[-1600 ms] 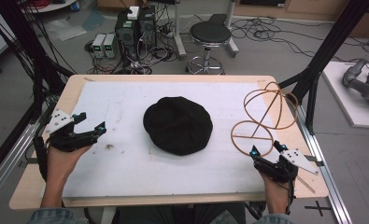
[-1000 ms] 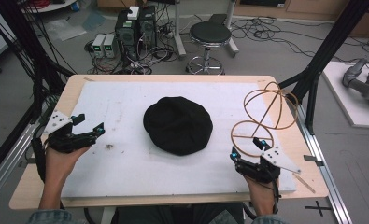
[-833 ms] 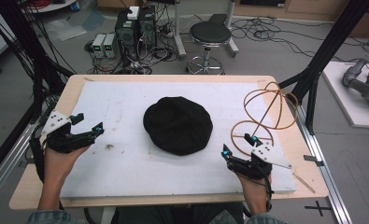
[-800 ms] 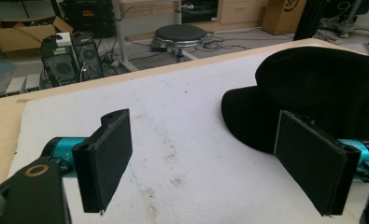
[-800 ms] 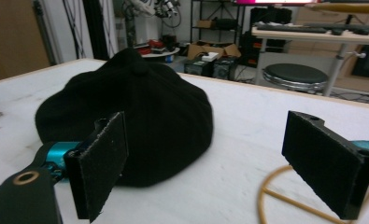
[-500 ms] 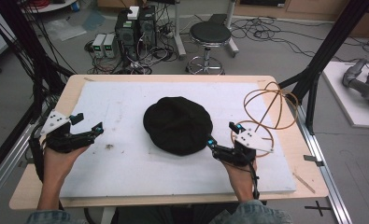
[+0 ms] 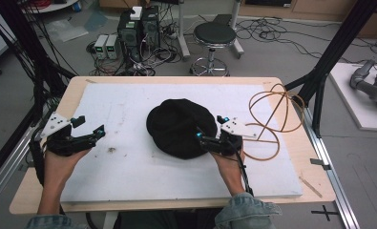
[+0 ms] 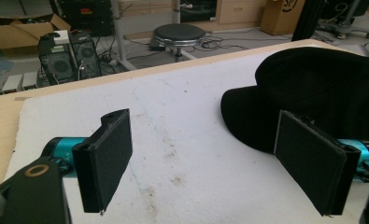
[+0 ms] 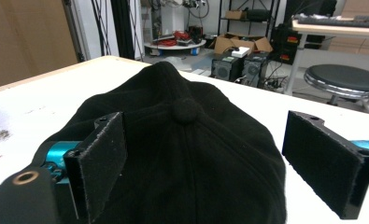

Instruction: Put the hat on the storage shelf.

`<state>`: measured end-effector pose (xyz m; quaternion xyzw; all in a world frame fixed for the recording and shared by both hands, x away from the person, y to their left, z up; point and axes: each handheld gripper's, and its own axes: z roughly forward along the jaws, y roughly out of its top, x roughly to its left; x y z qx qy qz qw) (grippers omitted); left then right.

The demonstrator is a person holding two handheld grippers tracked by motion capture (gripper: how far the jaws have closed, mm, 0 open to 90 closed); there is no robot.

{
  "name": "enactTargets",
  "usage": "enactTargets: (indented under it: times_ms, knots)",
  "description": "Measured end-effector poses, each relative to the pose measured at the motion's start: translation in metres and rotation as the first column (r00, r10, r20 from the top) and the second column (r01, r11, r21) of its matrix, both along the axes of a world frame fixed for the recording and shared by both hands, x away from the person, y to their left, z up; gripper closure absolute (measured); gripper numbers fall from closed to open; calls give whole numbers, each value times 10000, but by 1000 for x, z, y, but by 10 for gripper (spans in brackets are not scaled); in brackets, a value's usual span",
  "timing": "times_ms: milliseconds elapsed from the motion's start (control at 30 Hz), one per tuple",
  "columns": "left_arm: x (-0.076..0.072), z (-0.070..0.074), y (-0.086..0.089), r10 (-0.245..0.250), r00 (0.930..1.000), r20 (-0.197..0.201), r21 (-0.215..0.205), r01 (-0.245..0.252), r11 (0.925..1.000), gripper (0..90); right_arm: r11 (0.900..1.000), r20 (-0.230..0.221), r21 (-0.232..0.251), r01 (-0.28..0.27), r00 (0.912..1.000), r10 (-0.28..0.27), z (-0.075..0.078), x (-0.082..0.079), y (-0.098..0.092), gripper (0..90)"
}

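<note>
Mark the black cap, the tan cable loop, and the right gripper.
black cap (image 7: 176, 125): high view, crown.
tan cable loop (image 7: 287, 114): high view, right strand of the coil.
right gripper (image 7: 210, 130): high view, midway between fingertips.

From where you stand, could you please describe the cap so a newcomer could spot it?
On the white mat covering the table, look near the middle, by the right gripper. The cap is the only black, soft, rounded thing there, unlike the tan hoops beside it.
</note>
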<state>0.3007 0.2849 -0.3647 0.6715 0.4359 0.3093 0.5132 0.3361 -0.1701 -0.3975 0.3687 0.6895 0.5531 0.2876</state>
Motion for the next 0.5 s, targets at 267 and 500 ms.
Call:
enactTargets:
  times_ms: [267,500]
  knots:
    - [0,0,2,27,10000,1,-17,-26,10000,197,9994,-93,-51,-346,9994,345,1,16,17,143]
    - [0,0,1,23,10000,-3,-39,-23,10000,197,9987,-500,-262,-443,9978,430,-5,35,25,145]
